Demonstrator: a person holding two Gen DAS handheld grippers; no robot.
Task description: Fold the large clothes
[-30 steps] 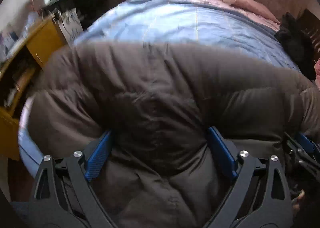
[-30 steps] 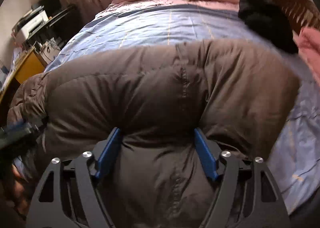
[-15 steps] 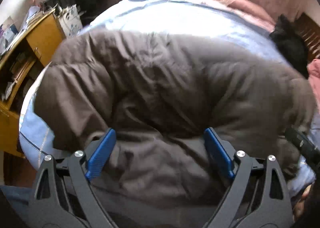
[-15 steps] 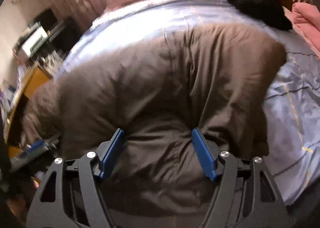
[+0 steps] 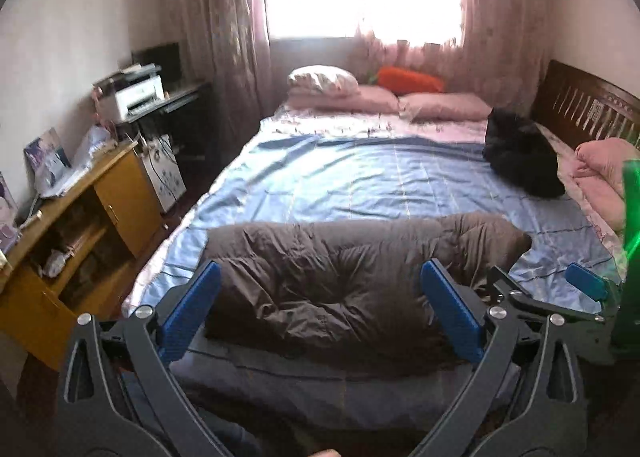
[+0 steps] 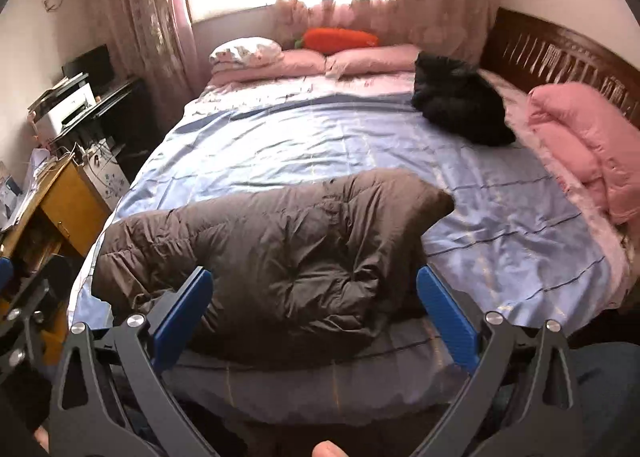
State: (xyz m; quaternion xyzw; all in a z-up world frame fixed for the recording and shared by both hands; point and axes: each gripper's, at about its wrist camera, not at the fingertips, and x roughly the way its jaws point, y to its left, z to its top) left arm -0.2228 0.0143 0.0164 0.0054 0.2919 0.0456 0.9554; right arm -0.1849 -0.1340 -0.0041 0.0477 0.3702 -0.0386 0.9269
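The bed, covered by a blue sheet, fills most of the room, with pillows at the far end under the window. A black garment and a folded pink quilt are kept to the far right side, well apart from the work. A wooden desk stands just beside the bed's left edge.

The brown padded jacket lies folded into a bundle near the foot of the bed, close to the front edge and nearer the left side than the right.

The left gripper and the right gripper have just been opening; both are released, held above the jacket with nothing between the pads.

The fold appears largely made. If it is to be finished well, the puffy layers should be pressed flat and the loose corner at the right squared up. Open sheet is left beyond and to the right, so the bundle can be slid away from the front edge, where slipping off is a risk.
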